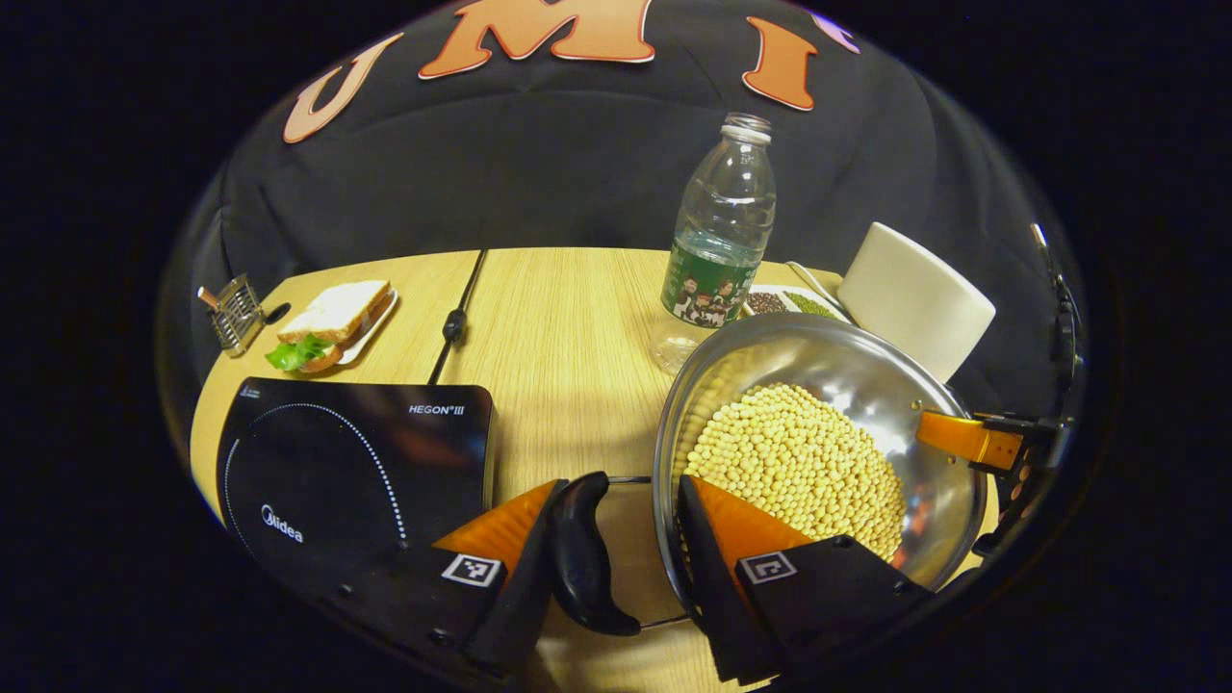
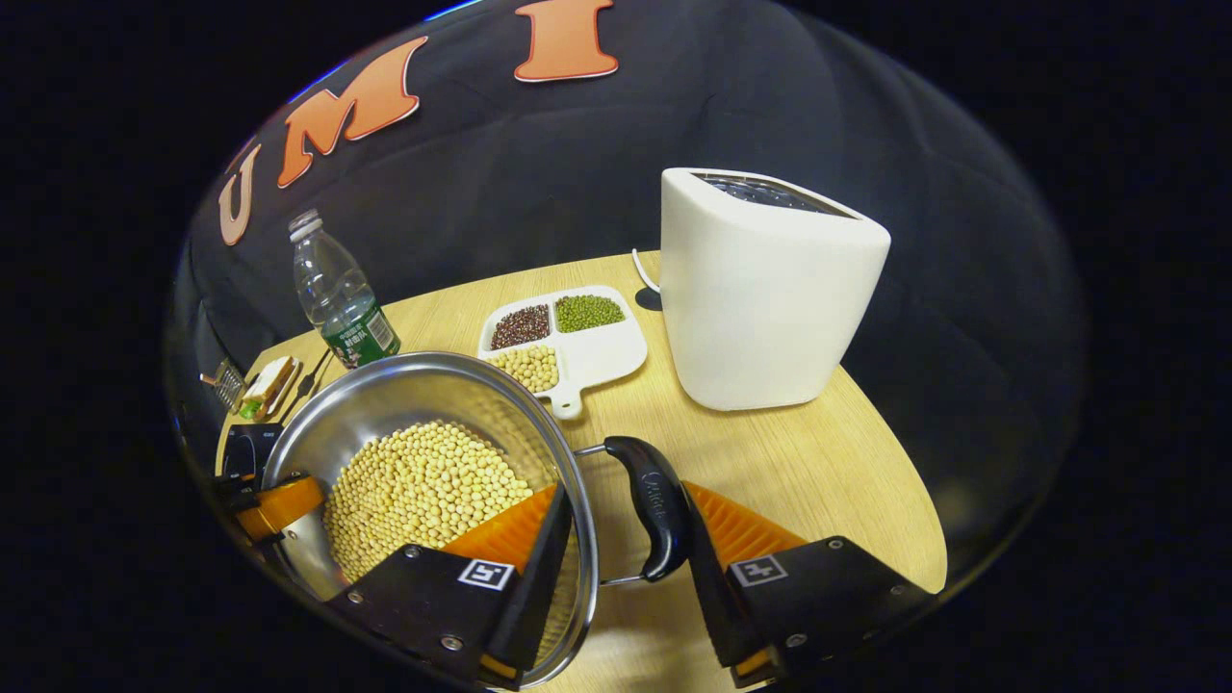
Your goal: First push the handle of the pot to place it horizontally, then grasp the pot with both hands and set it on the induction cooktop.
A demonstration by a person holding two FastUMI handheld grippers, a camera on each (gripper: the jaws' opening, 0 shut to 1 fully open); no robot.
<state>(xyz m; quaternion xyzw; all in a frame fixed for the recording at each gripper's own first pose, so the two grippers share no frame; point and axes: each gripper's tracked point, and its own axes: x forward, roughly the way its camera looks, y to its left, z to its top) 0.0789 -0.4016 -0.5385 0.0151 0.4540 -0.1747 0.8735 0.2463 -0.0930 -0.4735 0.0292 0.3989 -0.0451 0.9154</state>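
Pot (image 1: 818,433), soybeans inside: left gripper (image 1: 616,568) and right gripper (image 2: 621,539) part-open, fingers straddling each side handle and rim, apparently unclamped, poised for two-handed lift.

On the black cooktop (image 1: 356,462) in your left gripper view you can read "HEGON III" near its far right corner and "Midea" near its front left. The print on the bottle (image 1: 717,245) label is too small to read.

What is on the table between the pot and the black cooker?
Just bare wooden table, seen in the left gripper view. The pot sits right of the induction cooktop, and the pot's black handle sticks into the gap, between the left gripper fingers.
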